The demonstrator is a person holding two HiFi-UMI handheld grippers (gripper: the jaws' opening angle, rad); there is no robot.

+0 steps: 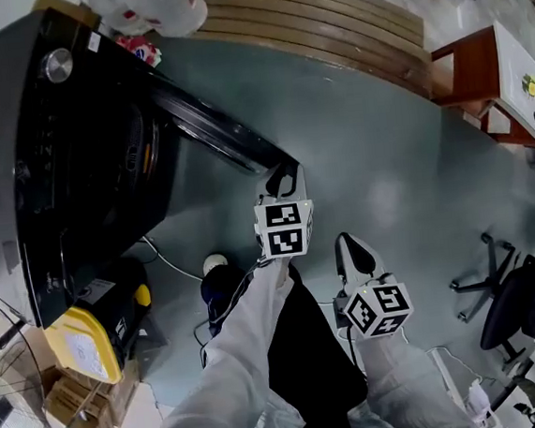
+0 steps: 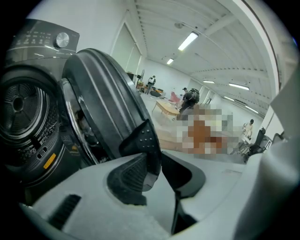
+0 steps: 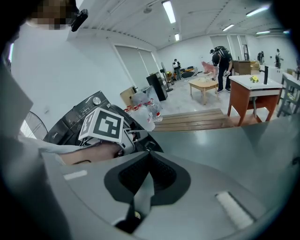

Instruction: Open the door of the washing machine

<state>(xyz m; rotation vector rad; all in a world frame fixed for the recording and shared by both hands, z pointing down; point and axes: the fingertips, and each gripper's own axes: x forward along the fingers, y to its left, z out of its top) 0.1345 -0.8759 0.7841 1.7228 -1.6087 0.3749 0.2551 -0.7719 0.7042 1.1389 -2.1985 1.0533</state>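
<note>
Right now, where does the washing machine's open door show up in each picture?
Head view: the door is a dark bar slanting from upper left to centre.
Left gripper view: door, large, left of centre.
Right gripper view: door, a dark sliver left of centre.
Shared landmark: the silver control knob.

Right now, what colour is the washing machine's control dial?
Silver dial, clearest in the head view.

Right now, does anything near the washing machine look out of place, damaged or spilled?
Nothing looks damaged or spilled. The washing machine door stands wide open, with the left tool at its outer edge. Only a loose white cable trails on the floor nearby.
</note>
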